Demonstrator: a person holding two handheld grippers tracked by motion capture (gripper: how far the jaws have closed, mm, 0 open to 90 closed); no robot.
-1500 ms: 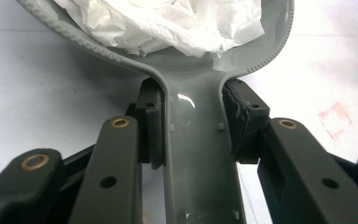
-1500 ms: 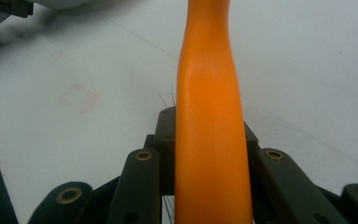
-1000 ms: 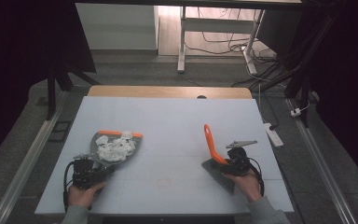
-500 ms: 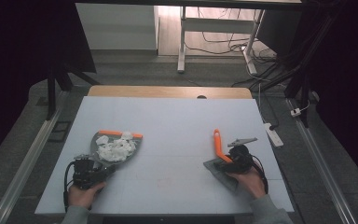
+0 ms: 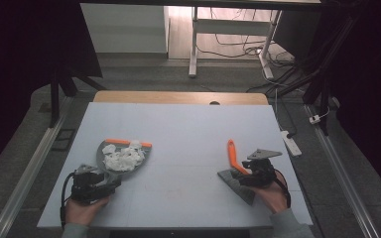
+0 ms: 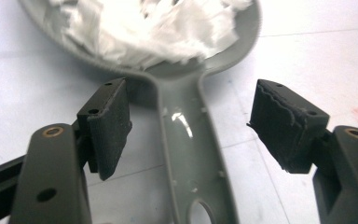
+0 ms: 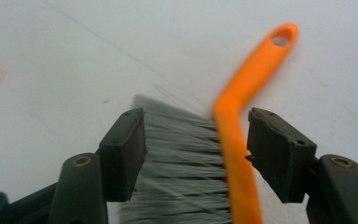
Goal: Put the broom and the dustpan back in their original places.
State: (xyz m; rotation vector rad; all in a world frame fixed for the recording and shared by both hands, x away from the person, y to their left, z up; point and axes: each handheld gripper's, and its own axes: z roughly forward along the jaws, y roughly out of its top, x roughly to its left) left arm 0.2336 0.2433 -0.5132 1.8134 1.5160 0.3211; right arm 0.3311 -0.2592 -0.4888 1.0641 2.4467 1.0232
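Now both grippers' fingers [image 6: 107,126] gape, just opened, around dustpan handle [image 6: 191,154] and brush [image 7: 235,154].

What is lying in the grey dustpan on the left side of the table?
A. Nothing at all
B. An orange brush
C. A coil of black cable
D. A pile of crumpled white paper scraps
D: white crumpled paper scraps fill the pan of the grey dustpan, and the left gripper view shows them heaped just beyond its handle, while the orange brush lies apart on the right side of the table.
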